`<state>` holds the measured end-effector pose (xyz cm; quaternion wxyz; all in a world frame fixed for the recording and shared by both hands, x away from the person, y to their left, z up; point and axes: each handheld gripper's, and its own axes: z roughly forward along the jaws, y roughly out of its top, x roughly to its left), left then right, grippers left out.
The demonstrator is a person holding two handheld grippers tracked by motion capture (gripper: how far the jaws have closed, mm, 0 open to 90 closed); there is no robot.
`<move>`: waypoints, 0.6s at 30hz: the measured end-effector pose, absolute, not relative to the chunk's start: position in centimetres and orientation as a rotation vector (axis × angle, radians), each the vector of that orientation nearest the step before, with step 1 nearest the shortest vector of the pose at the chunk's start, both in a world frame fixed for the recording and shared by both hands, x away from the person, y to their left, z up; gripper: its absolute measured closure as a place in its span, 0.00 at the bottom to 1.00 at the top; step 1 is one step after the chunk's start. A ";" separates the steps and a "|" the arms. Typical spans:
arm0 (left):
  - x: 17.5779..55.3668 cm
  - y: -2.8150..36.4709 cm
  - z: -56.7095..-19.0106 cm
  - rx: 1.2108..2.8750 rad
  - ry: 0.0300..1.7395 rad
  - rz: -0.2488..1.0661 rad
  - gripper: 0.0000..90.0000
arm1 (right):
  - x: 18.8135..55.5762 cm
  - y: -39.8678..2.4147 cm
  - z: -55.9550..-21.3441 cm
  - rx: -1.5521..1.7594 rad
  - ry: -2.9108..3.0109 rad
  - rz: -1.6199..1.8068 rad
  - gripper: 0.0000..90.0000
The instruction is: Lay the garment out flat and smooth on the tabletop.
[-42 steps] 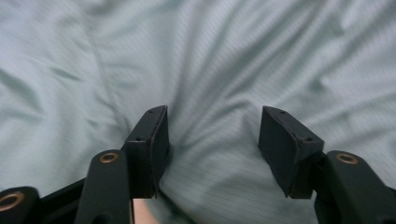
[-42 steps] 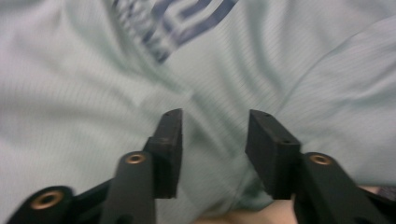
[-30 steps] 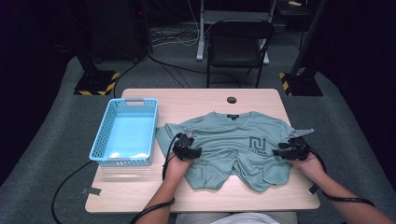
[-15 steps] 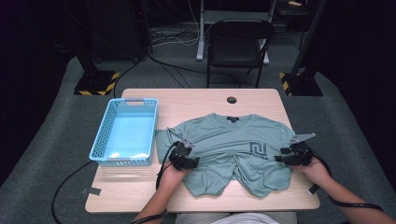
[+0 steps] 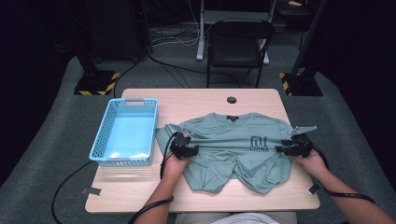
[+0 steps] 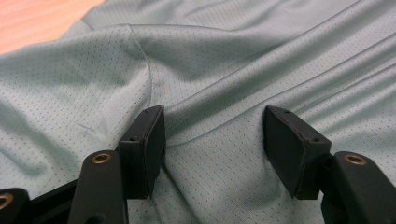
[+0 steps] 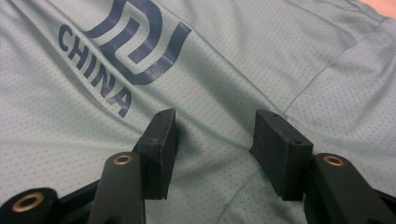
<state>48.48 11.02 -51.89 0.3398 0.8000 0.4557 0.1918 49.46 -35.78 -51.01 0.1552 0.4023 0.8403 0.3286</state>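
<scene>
Since half a second ago the two hands have stayed nearly where they were, the left gripper (image 5: 192, 150) shifting slightly along the cloth and the lower hem of the shirt bunching a little more toward the near table edge. The sage-green mesh T-shirt with a dark blue "CHINA" logo (image 5: 243, 149) lies face up across the middle of the light wooden table (image 5: 205, 100), collar toward 12 o'clock, hem rumpled toward 6 o'clock. The left gripper rests on the shirt's sleeve side at 9 o'clock; in the left gripper view its jaws stand spread, pressed down on the fabric with a ridge of cloth (image 6: 219, 119) running between them. The right gripper (image 5: 289, 149) sits at the shirt's 3 o'clock edge; in the right gripper view its jaws are likewise spread apart on the cloth, just below the printed logo (image 7: 123, 51). A light blue plastic lattice basket (image 5: 105, 135) stands at 9 o'clock of the shirt, just beside it. A black folding chair (image 5: 238, 44) stands beyond the table at 12 o'clock.
</scene>
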 end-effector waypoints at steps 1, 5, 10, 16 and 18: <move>48.9 11.0 -51.9 2.078 1.194 0.501 0.43 | 49.8 -35.8 -51.0 1.160 2.401 0.940 0.54; 50.3 10.9 -51.9 2.068 1.210 0.510 0.43 | 51.1 -35.8 -51.0 1.186 2.376 0.939 0.54; 52.1 11.0 -51.9 2.057 1.223 0.521 0.44 | 52.6 -35.6 -51.1 1.226 2.343 0.938 0.54; 53.7 11.2 -51.9 2.038 1.245 0.535 0.44 | 53.8 -35.2 -51.1 1.253 2.316 0.936 0.54; 54.1 11.2 -52.0 2.028 1.253 0.541 0.44 | 54.0 -35.1 -51.1 1.253 2.308 0.941 0.54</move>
